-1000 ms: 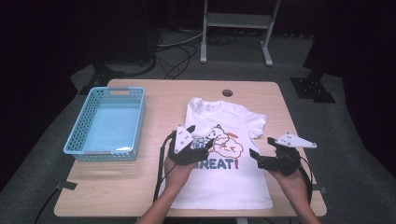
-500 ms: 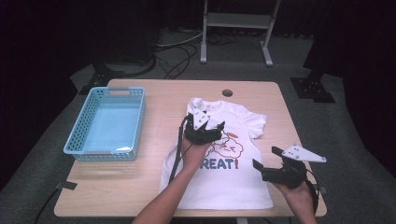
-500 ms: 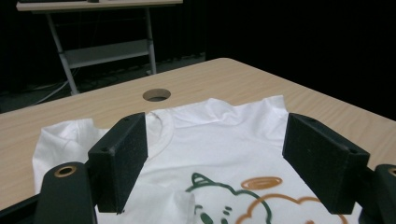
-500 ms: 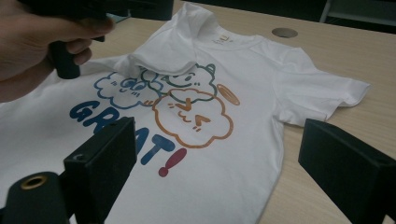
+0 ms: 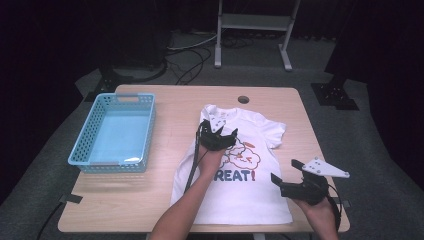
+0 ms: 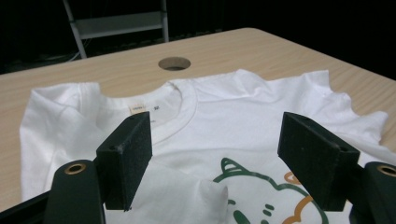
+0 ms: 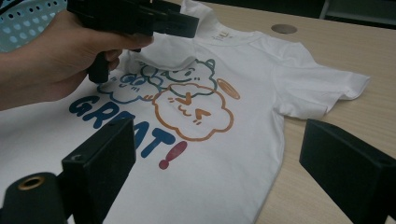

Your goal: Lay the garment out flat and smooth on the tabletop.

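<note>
High view: a white T-shirt [image 5: 240, 170] lies flat on the wooden table [image 5: 165, 110], print up (cartoon animals above the word "GREAT!"). The left gripper [image 5: 219, 136] hovers over the shirt's chest just below the collar, jaws spread apart with nothing between them. The right gripper [image 5: 289, 181] sits at the shirt's lower right hem, jaws likewise apart. A blue basket [image 5: 80, 150] stands well off to the left.

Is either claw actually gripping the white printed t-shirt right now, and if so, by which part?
Nothing is held. The left claw stands open above the white printed t-shirt near its collar; the right claw is open beside its lower right edge.
</note>
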A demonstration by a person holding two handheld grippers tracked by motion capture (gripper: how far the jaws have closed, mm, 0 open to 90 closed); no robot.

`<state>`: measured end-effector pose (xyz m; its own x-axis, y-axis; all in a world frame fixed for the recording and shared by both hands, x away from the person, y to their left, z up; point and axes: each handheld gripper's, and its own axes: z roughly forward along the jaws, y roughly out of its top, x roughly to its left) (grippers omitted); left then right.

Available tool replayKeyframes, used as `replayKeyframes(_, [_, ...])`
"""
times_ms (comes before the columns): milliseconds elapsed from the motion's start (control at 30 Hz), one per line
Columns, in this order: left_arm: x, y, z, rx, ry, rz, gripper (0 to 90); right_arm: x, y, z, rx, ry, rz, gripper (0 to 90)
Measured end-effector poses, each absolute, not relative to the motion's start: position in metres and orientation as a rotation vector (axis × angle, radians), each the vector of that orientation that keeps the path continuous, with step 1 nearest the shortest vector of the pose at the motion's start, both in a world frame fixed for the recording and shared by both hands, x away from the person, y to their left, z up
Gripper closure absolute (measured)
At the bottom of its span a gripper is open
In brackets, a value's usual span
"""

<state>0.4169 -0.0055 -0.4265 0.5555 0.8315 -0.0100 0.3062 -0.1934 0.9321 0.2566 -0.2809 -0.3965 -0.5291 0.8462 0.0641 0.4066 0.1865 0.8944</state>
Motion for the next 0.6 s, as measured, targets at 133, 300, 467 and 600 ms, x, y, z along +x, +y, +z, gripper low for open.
replayKeyframes(133, [0.42,-0.006,-0.433,1.789,0.968,0.621,27.9,0.257,-0.279,-0.398,1.168,2.03,1.297,10.2])
replayKeyframes(300, [0.421,-0.009,-0.437,1.831,0.971,0.637,34.1,0.256,-0.277,-0.398,1.156,2.033,1.292,10.2])
replayKeyframes(467, [0.42,-0.015,-0.438,1.896,0.954,0.651,45.8,0.256,-0.277,-0.396,1.154,2.026,1.297,10.2])
replayKeyframes(600, [0.421,-0.021,-0.438,1.955,0.966,0.657,55.3,0.255,-0.277,-0.394,1.149,2.02,1.3,10.2])
